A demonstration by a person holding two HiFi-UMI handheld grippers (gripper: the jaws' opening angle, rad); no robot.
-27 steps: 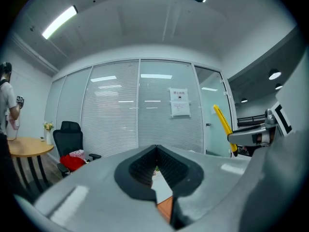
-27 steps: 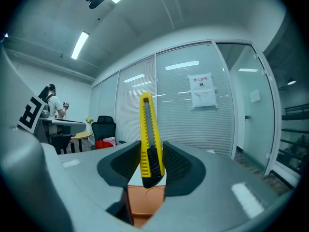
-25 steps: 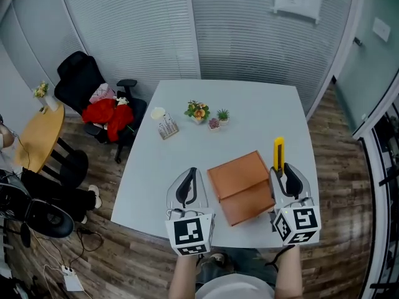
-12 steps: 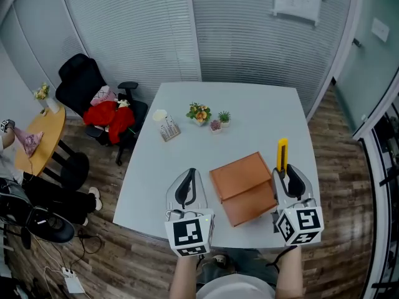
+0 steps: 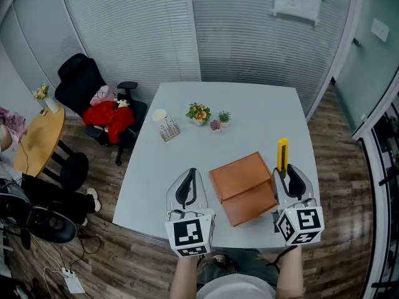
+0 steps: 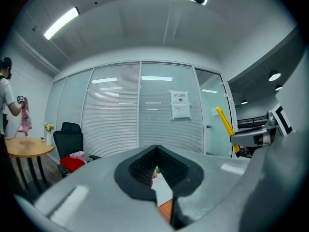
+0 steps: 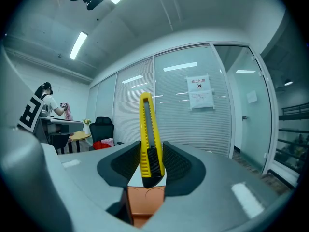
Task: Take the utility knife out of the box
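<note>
Utility knife (image 7: 148, 139), yellow: clamped in right tongs (image 7: 151, 151), blade end pointing forward, near table (image 5: 249, 114) right edge. Left tongs (image 6: 156, 151) clenched, empty, beside brown box (image 5: 242, 188).

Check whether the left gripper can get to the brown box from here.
Probably yes: the box lies on the table right beside the left gripper, nothing stands between them, and its jaws hold nothing.

Grey left tool (image 5: 189, 177), right tool (image 5: 291, 172), marker cubes (image 5: 189, 234)
</note>
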